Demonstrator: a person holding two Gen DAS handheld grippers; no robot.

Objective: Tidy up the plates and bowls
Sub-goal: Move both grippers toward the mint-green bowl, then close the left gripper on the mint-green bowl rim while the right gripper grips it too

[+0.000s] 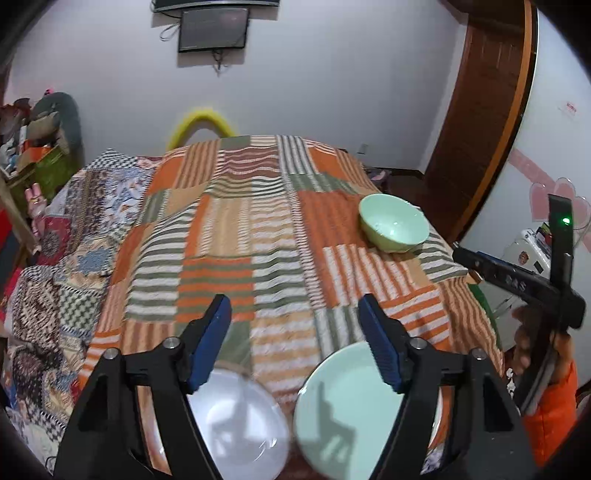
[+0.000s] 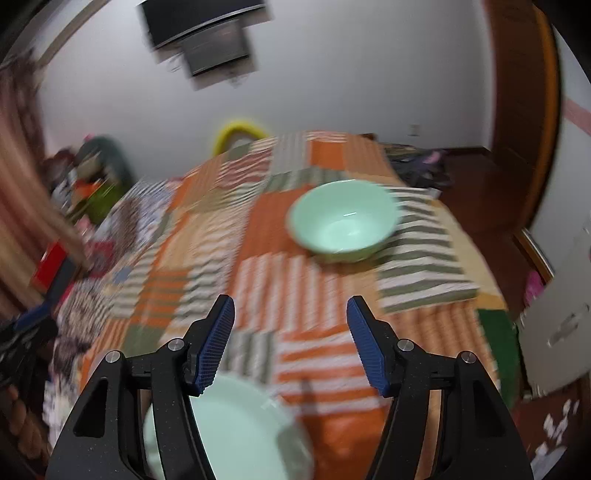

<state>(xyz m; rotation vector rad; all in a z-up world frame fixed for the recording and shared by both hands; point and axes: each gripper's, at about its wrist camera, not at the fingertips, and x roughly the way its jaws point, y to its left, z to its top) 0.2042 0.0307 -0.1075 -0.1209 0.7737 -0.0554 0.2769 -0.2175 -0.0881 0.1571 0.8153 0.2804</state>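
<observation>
A pale green bowl [image 1: 394,223] stands upright on the striped patchwork bedspread [image 1: 236,236], far right; it also shows in the blurred right wrist view [image 2: 343,219]. A pale green plate [image 1: 343,413] lies near the bed's front edge under my left gripper's right finger; it shows in the right wrist view [image 2: 236,432] too. A clear glass bowl [image 1: 236,424] sits beside it on the left. My left gripper [image 1: 295,314] is open and empty above them. My right gripper [image 2: 290,317] is open and empty, short of the green bowl; its body shows in the left wrist view [image 1: 517,284].
The bed's right edge drops to a wooden door [image 1: 476,110] and a white cabinet [image 2: 561,332]. Cluttered boxes [image 1: 40,158] stand left of the bed. A dark screen [image 1: 212,29] hangs on the far wall.
</observation>
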